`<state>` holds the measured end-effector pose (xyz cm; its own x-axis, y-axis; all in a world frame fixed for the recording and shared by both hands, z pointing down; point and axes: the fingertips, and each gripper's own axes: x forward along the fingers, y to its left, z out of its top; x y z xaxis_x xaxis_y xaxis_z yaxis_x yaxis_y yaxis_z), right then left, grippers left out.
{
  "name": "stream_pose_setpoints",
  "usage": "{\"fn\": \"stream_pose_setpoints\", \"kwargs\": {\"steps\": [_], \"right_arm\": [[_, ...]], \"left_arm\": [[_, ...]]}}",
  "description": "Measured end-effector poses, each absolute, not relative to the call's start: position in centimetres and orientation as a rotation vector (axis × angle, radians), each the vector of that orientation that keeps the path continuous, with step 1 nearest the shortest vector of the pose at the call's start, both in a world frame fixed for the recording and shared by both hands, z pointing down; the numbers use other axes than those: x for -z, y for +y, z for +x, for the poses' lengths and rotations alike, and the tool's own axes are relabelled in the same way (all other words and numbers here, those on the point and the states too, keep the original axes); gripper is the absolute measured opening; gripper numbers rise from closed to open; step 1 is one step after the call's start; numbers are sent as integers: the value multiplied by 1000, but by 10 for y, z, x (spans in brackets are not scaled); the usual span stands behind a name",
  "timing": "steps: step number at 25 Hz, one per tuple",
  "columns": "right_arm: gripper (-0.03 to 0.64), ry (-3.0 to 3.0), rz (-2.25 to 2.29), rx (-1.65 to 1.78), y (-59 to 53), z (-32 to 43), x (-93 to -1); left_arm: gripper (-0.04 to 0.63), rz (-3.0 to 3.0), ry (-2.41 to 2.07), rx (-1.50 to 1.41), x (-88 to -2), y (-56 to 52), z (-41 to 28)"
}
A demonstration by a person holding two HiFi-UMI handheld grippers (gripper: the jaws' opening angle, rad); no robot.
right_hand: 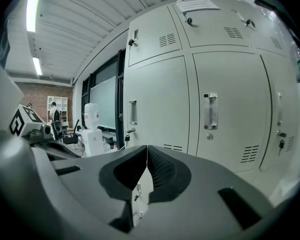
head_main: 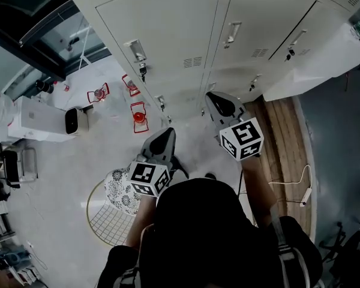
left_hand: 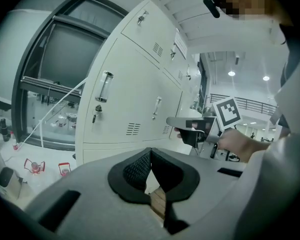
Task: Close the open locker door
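A bank of pale grey lockers (head_main: 186, 35) fills the top of the head view. At its right end one door (head_main: 324, 62) stands swung out from the row. My left gripper (head_main: 166, 132) and right gripper (head_main: 212, 96) are held side by side in front of the lockers, both short of them and well left of the open door. Each is shut with nothing between its jaws. In the left gripper view the shut tips (left_hand: 150, 152) point along the locker fronts (left_hand: 130, 99), with the right gripper (left_hand: 195, 126) ahead. In the right gripper view the shut tips (right_hand: 147, 147) face closed doors (right_hand: 225, 109).
Red-framed items (head_main: 139, 116) stand on the floor by the locker base. A round wire stool (head_main: 111, 212) is at my left leg. A wooden platform (head_main: 288, 143) with a white cable (head_main: 300, 191) lies to the right. A water dispenser (right_hand: 92, 129) stands farther along.
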<state>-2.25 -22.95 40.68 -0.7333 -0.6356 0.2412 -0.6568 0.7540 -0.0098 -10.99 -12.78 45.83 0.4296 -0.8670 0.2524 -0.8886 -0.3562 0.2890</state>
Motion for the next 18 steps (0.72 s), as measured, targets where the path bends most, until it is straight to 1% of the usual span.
{"fn": "stream_pose_setpoints", "kwargs": {"steps": [9, 18], "right_arm": [[8, -2756, 1016, -189, -183, 34, -407], [8, -2776, 909, -197, -124, 74, -410]], "left_arm": [[18, 2366, -1498, -54, -444, -110, -53], [18, 2346, -1496, -36, -446, -73, -4]]}}
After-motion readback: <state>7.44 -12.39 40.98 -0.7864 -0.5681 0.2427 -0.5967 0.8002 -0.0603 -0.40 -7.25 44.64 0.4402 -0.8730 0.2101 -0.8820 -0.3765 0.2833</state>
